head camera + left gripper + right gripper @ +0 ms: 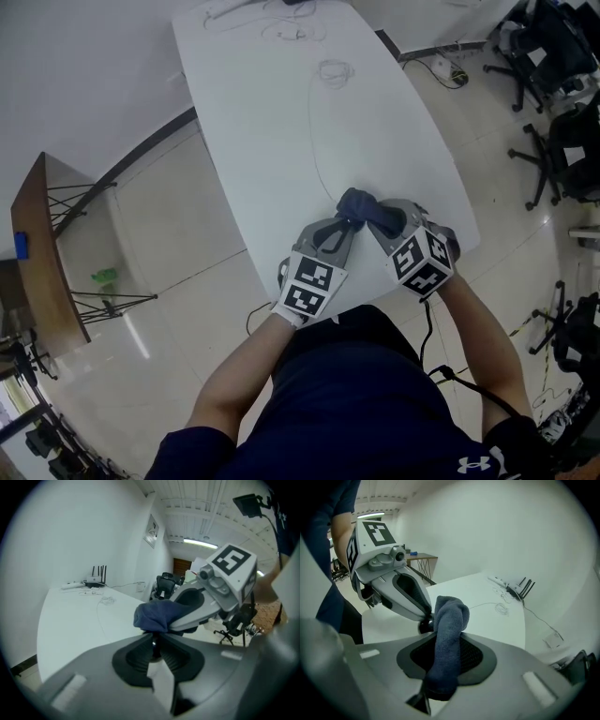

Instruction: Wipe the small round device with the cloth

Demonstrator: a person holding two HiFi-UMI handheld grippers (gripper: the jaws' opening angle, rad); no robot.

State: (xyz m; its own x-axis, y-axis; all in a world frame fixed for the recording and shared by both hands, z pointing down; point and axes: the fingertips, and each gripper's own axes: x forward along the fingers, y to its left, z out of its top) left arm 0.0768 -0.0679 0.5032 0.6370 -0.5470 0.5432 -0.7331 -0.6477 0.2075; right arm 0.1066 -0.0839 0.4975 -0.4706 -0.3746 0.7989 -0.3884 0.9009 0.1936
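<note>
A dark blue cloth point(368, 207) sticks up from my right gripper point(379, 223), which is shut on it; in the right gripper view the cloth point(450, 616) stands as a folded roll between the jaws. My left gripper point(348, 226) is shut on a small round dark device point(154, 645), seen as a black knob point(425, 626) at its fingertips. The cloth point(157, 615) lies over the top of the device and touches it. Both grippers meet tip to tip just above the white table point(281, 131), near its front edge.
A thin white cable point(317, 141) trails across the table toward the grippers. A router with antennas point(519, 589) and more cords sit at the far end. Office chairs point(553, 56) stand to the right, and a wooden side table point(42, 253) to the left.
</note>
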